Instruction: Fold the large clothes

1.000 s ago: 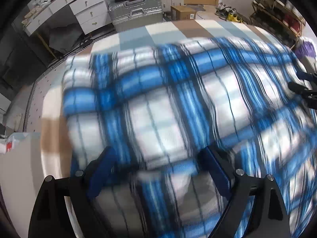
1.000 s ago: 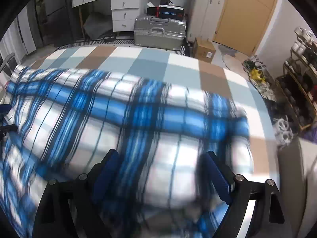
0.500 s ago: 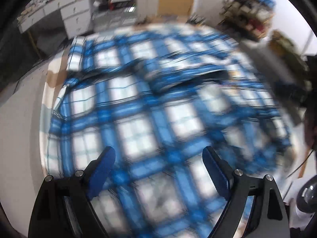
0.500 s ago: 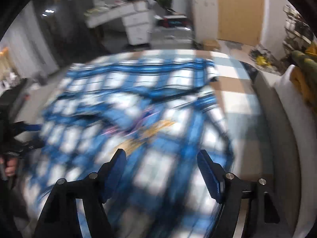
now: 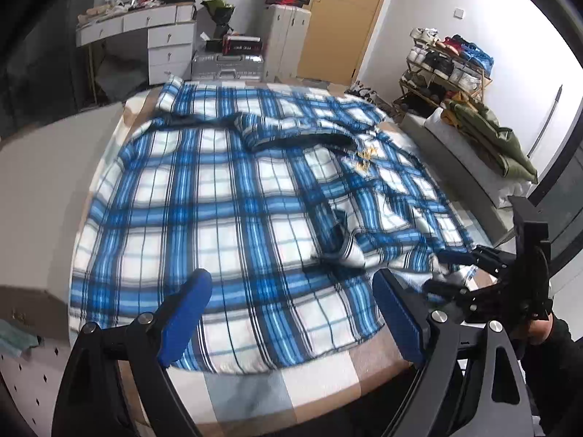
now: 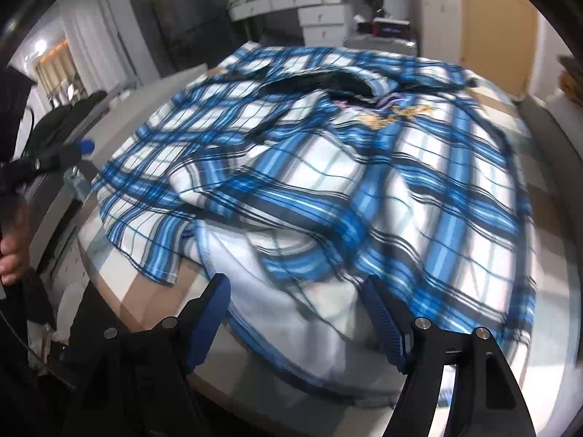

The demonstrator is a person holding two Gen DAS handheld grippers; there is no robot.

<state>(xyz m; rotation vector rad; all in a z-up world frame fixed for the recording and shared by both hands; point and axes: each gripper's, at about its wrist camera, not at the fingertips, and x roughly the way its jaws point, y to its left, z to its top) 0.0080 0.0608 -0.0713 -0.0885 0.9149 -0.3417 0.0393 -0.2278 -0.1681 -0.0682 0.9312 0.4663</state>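
Observation:
A large blue-and-white plaid garment [image 5: 237, 200] lies spread over the checked bed cover [image 5: 317, 371], rumpled at its right side, with a folded part and gold embroidery [image 5: 366, 156] further back. My left gripper [image 5: 291, 284] hangs open above the garment's near edge, nothing between its fingers. In the right wrist view the same garment [image 6: 328, 164] fills the bed. My right gripper [image 6: 293, 287] hovers over its white turned-up hem, jaws closing. The hem lies between the fingers and the pads do not press on it. The left wrist view shows that gripper [image 5: 446, 271] at the cloth's right near corner.
Beyond the bed stand a white desk with drawers [image 5: 164, 43], a silver suitcase [image 5: 226, 65], a wooden door [image 5: 342, 22] and a shoe rack [image 5: 448, 62]. An olive garment [image 5: 488, 134] lies on a bench at the right. A grey panel [image 5: 43, 182] flanks the bed's left side.
Both grippers have pulled back from close over the cloth to the bed's near edge, so the whole garment now shows. The right jaws stand narrower than before.

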